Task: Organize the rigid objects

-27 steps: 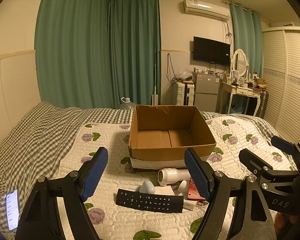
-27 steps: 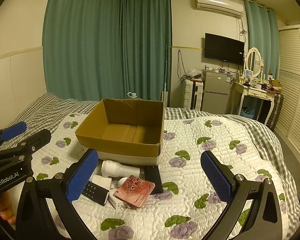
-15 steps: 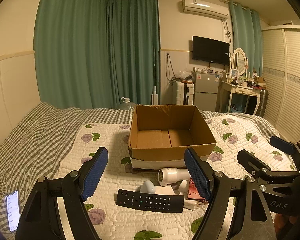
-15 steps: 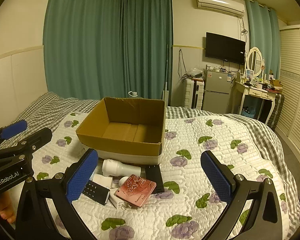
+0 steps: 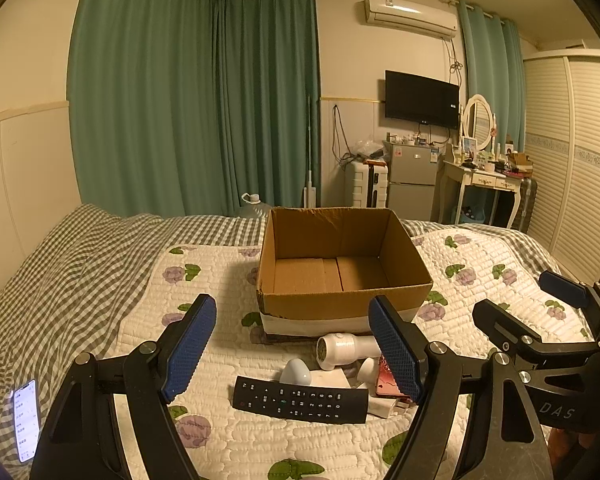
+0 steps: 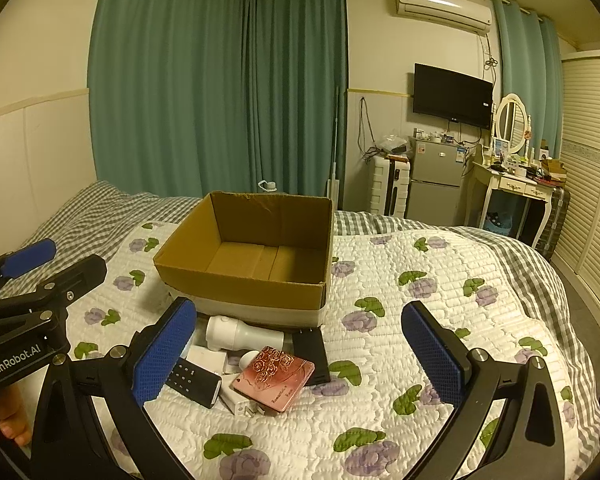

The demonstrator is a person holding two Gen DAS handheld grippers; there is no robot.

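Left view: almost nothing has shifted in the last second. The left tongs [image 5: 292, 350] hover wide open and empty over the remote [image 5: 300, 399]; the box [image 5: 342, 266] holds nothing yet.

Right view: right tongs [image 6: 300, 348] likewise gaping, empty (no pick begun), above the pink case [image 6: 274, 378].

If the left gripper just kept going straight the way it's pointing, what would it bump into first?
Probably the near wall of the cardboard box, which sits centred between the open left gripper. If the line dips, it could meet the white handheld device or black remote first; depth is unclear.
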